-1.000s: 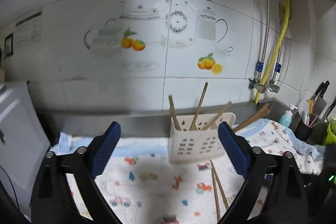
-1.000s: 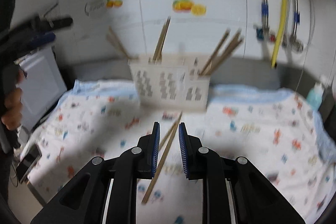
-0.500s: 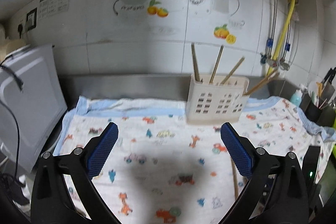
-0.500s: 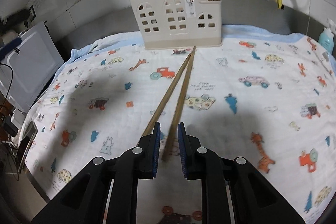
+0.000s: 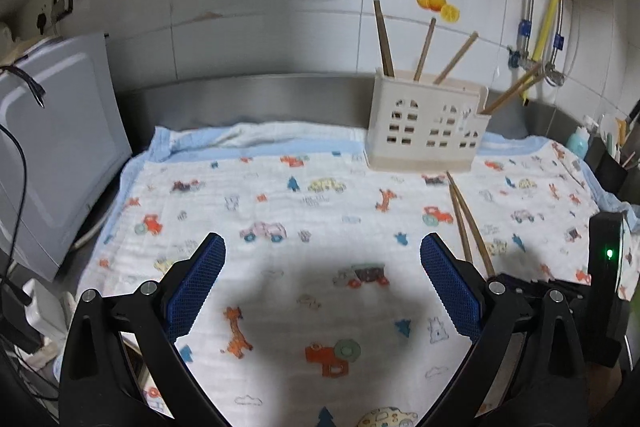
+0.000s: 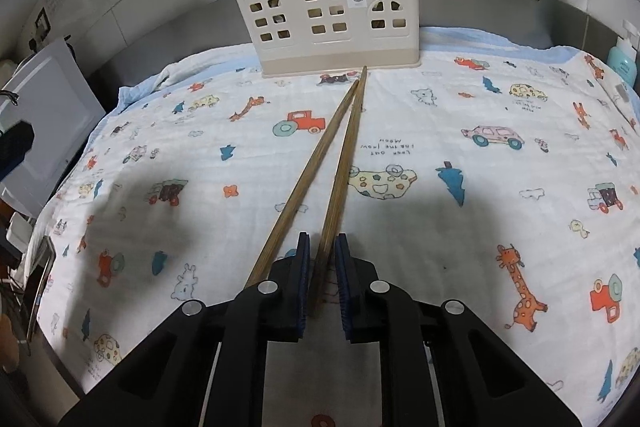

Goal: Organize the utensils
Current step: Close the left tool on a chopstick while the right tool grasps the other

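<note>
Lowered, right gripper (image 6: 321, 269) closing around chopstick (image 6: 340, 167), seemingly untouched; left gripper (image 5: 322, 283) apart.

White glossy wall tiles (image 5: 280, 39) printed with teapots and oranges back a steel counter (image 5: 248, 95); yellow hose (image 5: 554, 3) and braided pipes hang right.

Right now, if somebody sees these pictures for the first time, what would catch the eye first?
Probably the two long wooden chopsticks lying on the white cloth with cartoon animals and cars; their far tips almost reach the cream plastic utensil holder with window-shaped holes. The right gripper has just been closing, with the near end of one chopstick between its blue pads. The left gripper is wide open above the cloth.
</note>
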Available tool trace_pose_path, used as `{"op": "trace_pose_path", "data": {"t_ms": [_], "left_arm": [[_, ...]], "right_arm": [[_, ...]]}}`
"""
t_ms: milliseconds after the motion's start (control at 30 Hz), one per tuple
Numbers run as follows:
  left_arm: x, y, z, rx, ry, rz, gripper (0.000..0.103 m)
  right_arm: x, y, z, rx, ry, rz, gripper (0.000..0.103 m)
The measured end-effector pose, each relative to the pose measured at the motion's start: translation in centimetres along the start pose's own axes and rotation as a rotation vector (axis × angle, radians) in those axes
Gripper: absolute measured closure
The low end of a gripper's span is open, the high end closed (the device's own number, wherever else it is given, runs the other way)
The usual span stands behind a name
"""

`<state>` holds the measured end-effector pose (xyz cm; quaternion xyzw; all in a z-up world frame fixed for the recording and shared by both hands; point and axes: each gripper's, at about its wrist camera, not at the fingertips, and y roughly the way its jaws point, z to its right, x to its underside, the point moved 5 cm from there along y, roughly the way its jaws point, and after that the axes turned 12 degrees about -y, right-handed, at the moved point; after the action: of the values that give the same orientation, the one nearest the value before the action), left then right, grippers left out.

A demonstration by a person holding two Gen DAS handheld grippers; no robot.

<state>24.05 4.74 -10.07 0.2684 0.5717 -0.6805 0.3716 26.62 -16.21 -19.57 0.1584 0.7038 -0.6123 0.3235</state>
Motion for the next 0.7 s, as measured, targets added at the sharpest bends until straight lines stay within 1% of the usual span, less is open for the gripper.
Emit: {"op": "trace_pose_path", "data": {"t_ms": [167,300,433,533,700], "left_arm": [[1.1,0.5,0.0,-0.010,-0.001,-0.026,0.006],[1.9,0.9,0.5,-0.011,0.011,-0.050,0.006],[2.8,1.3,1.5,0.010,0.018,-0.081,0.006],[3.7,1.7,2.6,0.044,0.015,-0.119,0.006],[5.4,2.5,4.9,0.084,0.039,-0.174,0.007]], "right_arm": [[-0.1,0.2,-0.3,0.040,-0.033,-0.008,0.093],[0.0,0.1,0.1,0.032,-0.018,-0.005,0.093],[0.2,-0.2,0.5,0.029,-0.009,0.000,0.094],[0.2,-0.7,1.0,0.026,-0.004,0.010,0.094],[0.3,-2.0,2.0,0.023,0.000,0.034,0.095]]}}
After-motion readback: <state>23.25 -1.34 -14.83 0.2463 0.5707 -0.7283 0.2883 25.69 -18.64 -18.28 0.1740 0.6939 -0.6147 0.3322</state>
